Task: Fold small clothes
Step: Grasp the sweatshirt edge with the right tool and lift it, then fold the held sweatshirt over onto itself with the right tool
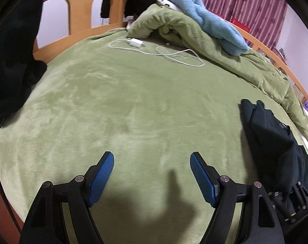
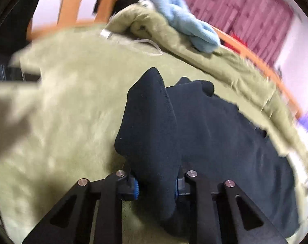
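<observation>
A black garment [image 2: 215, 132] lies crumpled on the green bed cover [image 2: 72, 111], toward its right side. My right gripper [image 2: 156, 185] is shut on a raised fold of this garment, and the cloth bulges up between the blue pads [image 2: 136, 187]. In the left wrist view the same black garment [image 1: 272, 134] sits at the right, with the right gripper's black linkage [image 1: 294, 199] at its near end. My left gripper [image 1: 151, 158] hovers open over the bare green cover [image 1: 133, 101], well left of the garment, with nothing between its blue pads [image 1: 102, 179].
A bunched green duvet [image 1: 174, 26] with a light blue fleece [image 1: 210, 18] on top lies at the back right. In front of it is a white charger with its cable [image 1: 136, 42]. A wooden bed frame [image 1: 76, 30] runs behind. Dark clothing [image 1: 13, 50] hangs at the left.
</observation>
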Demonstrator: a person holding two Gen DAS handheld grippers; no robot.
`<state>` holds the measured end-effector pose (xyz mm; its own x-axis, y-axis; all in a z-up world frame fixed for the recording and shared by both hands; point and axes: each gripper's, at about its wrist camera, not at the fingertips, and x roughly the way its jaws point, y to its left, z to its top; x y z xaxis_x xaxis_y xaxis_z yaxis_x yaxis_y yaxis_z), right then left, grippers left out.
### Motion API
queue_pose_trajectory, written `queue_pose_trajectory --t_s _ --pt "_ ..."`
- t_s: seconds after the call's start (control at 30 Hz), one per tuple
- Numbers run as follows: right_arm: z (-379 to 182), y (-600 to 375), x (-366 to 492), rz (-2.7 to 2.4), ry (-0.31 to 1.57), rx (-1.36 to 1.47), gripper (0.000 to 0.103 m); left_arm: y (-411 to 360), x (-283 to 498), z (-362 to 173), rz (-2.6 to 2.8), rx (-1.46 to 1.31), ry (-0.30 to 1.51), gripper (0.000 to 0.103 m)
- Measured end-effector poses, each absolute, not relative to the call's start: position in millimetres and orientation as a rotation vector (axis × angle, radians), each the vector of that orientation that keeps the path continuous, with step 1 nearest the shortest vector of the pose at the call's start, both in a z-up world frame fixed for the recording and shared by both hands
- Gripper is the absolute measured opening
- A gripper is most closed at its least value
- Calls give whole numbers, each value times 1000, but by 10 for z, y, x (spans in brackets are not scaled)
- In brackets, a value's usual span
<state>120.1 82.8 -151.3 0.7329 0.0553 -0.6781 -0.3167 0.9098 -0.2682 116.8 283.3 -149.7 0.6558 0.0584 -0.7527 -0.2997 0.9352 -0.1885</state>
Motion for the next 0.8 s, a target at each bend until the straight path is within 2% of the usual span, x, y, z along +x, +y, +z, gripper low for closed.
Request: queue_pose_trajectory --t_s 0.43,0.67,0.8 --pt "-428 -637 1395 210 618 159 20 1777 1536 -1085 106 -224 789 76" --pt "-214 -1863 1284 110 560 327 19 977 1716 -916 12 -170 750 76" --pt "-313 -2652 1106 2 568 385 19 561 1742 -936 -33 -99 759 76"
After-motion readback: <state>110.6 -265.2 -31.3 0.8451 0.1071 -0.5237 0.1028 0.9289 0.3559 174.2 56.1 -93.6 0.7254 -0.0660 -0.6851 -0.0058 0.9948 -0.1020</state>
